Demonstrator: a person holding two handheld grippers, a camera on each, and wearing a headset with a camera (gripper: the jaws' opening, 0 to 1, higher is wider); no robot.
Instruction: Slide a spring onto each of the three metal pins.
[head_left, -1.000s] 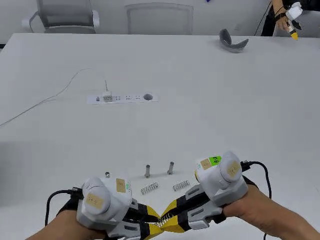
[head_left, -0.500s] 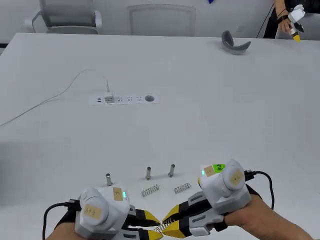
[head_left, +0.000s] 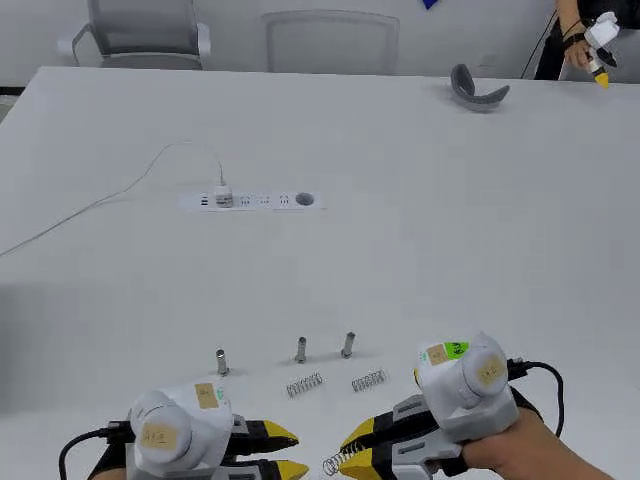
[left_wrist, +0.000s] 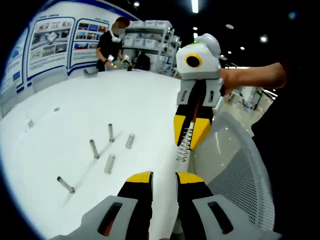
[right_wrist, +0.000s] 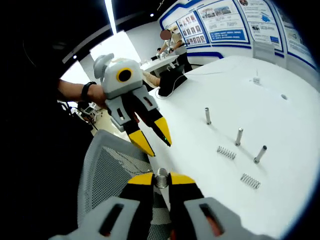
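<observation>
The right gripper (head_left: 352, 453) is pinched on a spring (head_left: 335, 464), the left gripper (head_left: 294, 451) spread; three pins (head_left: 301, 349) at eleven o'clock are seen bare.

1. We read nothing on the tan stickers (head_left: 205, 395) of the left gripper (head_left: 300, 451), nearer us than the power strip (head_left: 262, 201).
2. The green label (head_left: 456, 349) on the right gripper (head_left: 348, 450), likewise nearer, is too small for us.
3. Wall posters (right_wrist: 220, 15) beyond the power strip: print illegible to us.

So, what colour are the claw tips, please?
Yellow; the right claw shows it best in the left gripper view.
</observation>
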